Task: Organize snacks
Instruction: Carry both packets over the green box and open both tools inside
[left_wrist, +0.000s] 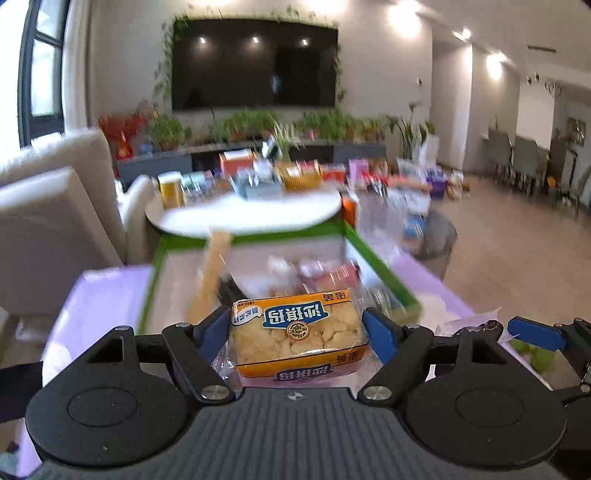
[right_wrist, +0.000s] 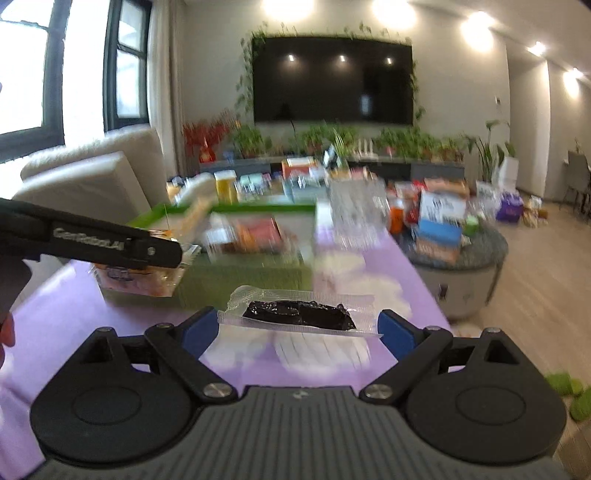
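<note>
A: 2 grippers, 2 snacks, both in hand. Left gripper (left_wrist: 295, 328) has its blue fingers (left_wrist: 376, 334) pressed on either side of the yellow snack pack (left_wrist: 297, 332), printing upside down to the camera, held above the near end of the purple surface (left_wrist: 99, 299).

B: Right one?

A: Right gripper (right_wrist: 297, 326) fingers (right_wrist: 197, 328) stand wide but clamp the ends of a clear vacuum pouch (right_wrist: 301, 315) with a dark block inside. It hangs flat between them, above the surface, not resting on it.

B: Where's it all going?

A: Likely the green-rimmed tray (left_wrist: 384, 273), just beyond the left gripper. It already holds some wrapped snacks, blurred, can't name them. A tan stick-shaped pack (left_wrist: 208, 277) leans at its left side.

B: Step?

A: I'd call it carry: both items picked, neither placed. Task partway.

B: Next move needs?

A: Bring each pack over the tray rim, lower into a free spot, then open the fingers. In the right view the left gripper sits to the left, near the tray's front wall, so 1 at a time to avoid bumping. The pouch is thin and floppy, so a loose hold could drop it short.

B: Background?

A: Round white table (left_wrist: 243, 214) with clutter further off, ignore.
</note>
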